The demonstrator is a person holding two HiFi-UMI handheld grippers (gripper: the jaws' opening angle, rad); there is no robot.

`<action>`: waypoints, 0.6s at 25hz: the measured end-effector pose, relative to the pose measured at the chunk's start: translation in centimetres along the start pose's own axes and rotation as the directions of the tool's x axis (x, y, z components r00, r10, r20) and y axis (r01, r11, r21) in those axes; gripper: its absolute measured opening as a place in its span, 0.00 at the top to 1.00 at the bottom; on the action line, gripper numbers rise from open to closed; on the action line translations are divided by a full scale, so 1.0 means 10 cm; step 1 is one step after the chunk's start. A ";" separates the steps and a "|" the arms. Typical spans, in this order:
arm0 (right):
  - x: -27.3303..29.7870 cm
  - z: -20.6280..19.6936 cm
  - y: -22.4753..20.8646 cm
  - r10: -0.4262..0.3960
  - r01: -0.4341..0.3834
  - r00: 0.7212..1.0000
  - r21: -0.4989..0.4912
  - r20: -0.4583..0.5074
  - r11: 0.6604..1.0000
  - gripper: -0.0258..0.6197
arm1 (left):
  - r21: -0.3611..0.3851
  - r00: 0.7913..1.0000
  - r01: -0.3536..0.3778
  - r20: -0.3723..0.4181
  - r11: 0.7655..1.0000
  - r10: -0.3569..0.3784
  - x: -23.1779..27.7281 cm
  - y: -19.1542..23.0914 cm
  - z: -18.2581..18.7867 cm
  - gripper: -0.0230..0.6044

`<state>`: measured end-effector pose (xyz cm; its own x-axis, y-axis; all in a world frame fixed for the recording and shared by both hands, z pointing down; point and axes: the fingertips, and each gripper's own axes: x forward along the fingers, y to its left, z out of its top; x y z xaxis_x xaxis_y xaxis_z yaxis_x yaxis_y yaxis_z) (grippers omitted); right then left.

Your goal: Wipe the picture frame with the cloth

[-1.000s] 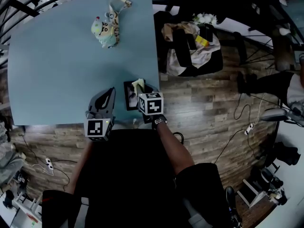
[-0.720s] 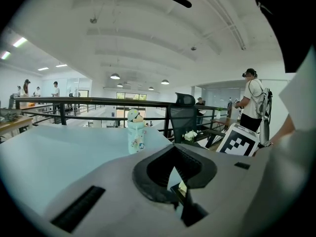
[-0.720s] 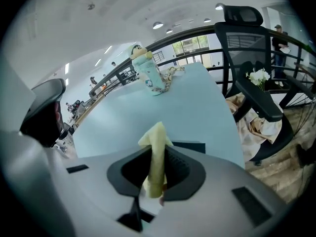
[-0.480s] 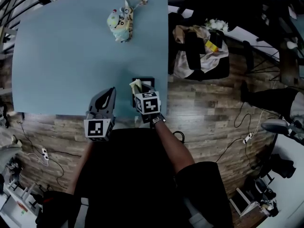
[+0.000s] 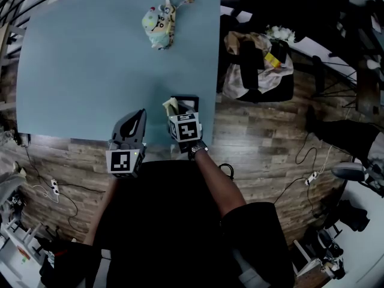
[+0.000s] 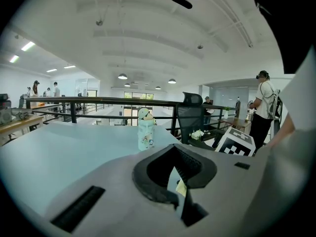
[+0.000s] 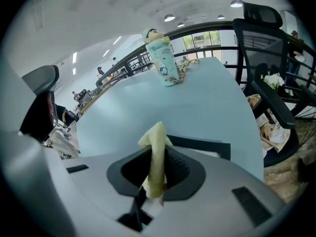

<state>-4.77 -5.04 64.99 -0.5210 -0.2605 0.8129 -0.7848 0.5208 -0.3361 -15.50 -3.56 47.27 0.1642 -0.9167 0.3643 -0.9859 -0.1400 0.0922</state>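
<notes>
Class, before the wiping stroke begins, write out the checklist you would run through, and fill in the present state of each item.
1. Cloth gripped: ok. The right claw is shut on the yellow cloth, which sticks out past its tips.
2. Frame within reach: ok. The picture frame lies flat on the table, just ahead of the right claw.
3. Cloth touching the frame: cannot tell.
4. Frame steadied: not ok. The left claw is shut and empty, off to the frame's left and not on it.
5. Frame safe from sliding off: cannot tell. It lies close to the table's edge.
6. Wiping path free: ok. The bottle stands far across the table.
</notes>
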 end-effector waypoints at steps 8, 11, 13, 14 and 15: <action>-0.05 -0.08 -0.15 -0.014 0.014 1.000 0.020 -0.011 1.000 0.87 | 0.015 1.000 0.022 -0.008 1.000 -0.022 0.09 -0.13 0.01 0.97; -0.08 -0.09 -0.20 -0.023 0.023 1.000 0.032 -0.006 0.999 0.87 | 0.012 0.999 0.038 0.001 0.999 -0.038 0.13 -0.19 0.04 0.97; -0.11 -0.09 -0.24 -0.031 0.031 1.000 0.039 -0.004 0.999 0.87 | 0.025 0.999 0.053 0.010 0.998 -0.053 0.16 -0.22 0.09 0.97; -0.12 -0.10 -0.26 -0.036 0.036 0.999 0.042 -0.004 0.998 0.87 | 0.031 0.998 0.060 0.011 0.998 -0.060 0.17 -0.24 0.11 0.97; -0.13 -0.10 -0.29 -0.041 0.041 0.999 0.046 -0.002 0.998 0.87 | 0.033 0.998 0.063 0.009 0.997 -0.064 0.18 -0.25 0.11 0.97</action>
<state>-1.45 -5.37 65.35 -0.4880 -0.2800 0.8267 -0.8200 0.4716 -0.3243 -12.72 -5.27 46.70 0.2265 -0.9090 0.3498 -0.9740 -0.2103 0.0841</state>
